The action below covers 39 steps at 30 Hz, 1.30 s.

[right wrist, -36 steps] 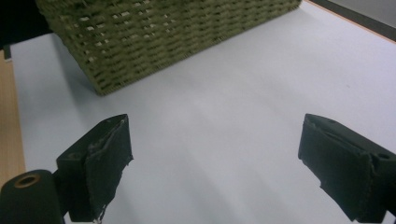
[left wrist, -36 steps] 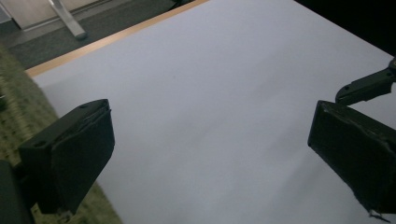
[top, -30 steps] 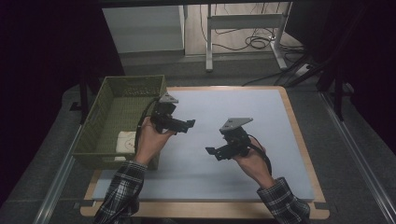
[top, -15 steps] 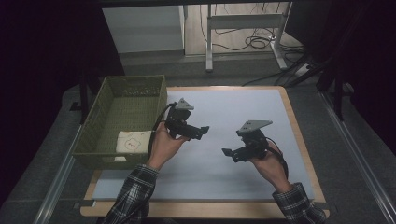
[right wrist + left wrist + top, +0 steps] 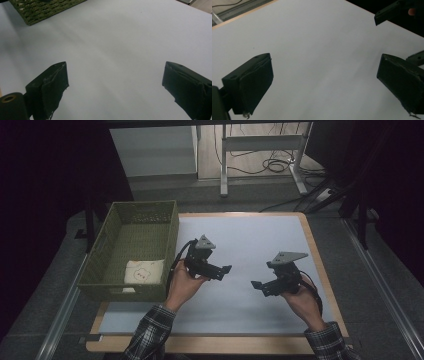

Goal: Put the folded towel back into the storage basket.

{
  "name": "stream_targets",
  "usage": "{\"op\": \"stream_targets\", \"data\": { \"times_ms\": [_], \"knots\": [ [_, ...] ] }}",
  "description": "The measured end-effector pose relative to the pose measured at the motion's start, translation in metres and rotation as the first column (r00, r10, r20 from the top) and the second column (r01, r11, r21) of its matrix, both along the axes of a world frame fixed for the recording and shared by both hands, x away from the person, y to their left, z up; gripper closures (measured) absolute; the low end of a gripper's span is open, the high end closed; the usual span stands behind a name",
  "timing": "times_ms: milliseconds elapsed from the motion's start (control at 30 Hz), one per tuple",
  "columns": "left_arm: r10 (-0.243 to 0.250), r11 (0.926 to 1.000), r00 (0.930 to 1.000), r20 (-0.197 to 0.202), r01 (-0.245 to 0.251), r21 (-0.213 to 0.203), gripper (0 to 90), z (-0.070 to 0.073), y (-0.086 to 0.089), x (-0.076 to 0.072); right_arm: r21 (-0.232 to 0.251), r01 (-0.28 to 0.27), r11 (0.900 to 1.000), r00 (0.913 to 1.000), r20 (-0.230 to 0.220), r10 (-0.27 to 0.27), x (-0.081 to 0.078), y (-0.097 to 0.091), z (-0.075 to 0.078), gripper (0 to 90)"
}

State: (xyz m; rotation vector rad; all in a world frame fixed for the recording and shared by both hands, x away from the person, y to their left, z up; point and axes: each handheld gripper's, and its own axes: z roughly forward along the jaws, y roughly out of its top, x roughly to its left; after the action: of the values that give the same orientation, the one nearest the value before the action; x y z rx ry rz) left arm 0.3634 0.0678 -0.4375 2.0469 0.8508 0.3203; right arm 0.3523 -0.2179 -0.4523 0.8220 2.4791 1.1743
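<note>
White matting (image 5: 250, 240) covers the table in the high view, and you hold both tools above its bare middle: your left gripper (image 5: 226, 269) just beside the green woven basket (image 5: 170, 227), your right gripper (image 5: 256, 285) well apart from it, their tips turned toward each other. A folded pale cloth (image 5: 143, 271) with a small printed face lies in the basket's near end, likely put there for keeping, so both tools look parked away from it. In the left gripper view, the left gripper (image 5: 324, 82) has its jaws spread wide with nothing between them, and the other tool's black tip (image 5: 387, 15) pokes in at the top right. In the right gripper view, the right gripper (image 5: 115, 85) is likewise spread wide and empty, and the basket's corner (image 5: 45, 10) sits far off at top left.
</note>
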Motion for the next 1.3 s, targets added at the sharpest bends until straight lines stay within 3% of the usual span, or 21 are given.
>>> {"op": "stream_targets", "data": {
  "times_ms": [233,700,867,1100,1300],
  "knots": [
    [-0.006,0.9999,1.0,-0.006,0.006,0.014,1.1,-0.02,0.001,-0.014,-0.019,0.012,0.9998,0.9999,0.005,-0.012,-0.007,-0.014,-0.007,6.0],
    [0.016,0.9997,0.9995,-0.028,-0.016,0.019,1.3,-0.067,0.017,-0.042,-0.03,0.028,0.9992,0.9996,-0.006,-0.028,-0.02,-0.029,-0.038,5.1],
    [0.025,0.9982,0.9994,-0.025,-0.024,0.056,1.3,-0.081,0.02,-0.053,-0.045,0.019,0.9988,0.9997,-0.016,-0.019,-0.023,-0.03,-0.05,5.0],
    [0.034,0.9955,0.9976,-0.06,-0.028,0.09,1.2,-0.101,0.026,-0.062,-0.067,0.007,0.9977,0.9989,-0.045,-0.01,-0.026,-0.03,-0.068,4.9],
    [0.039,0.9908,0.9973,-0.061,-0.031,0.132,1.3,-0.108,0.027,-0.065,-0.093,-0.006,0.9957,0.9981,-0.061,0.001,-0.028,-0.023,-0.079,4.3]
  ]
}}
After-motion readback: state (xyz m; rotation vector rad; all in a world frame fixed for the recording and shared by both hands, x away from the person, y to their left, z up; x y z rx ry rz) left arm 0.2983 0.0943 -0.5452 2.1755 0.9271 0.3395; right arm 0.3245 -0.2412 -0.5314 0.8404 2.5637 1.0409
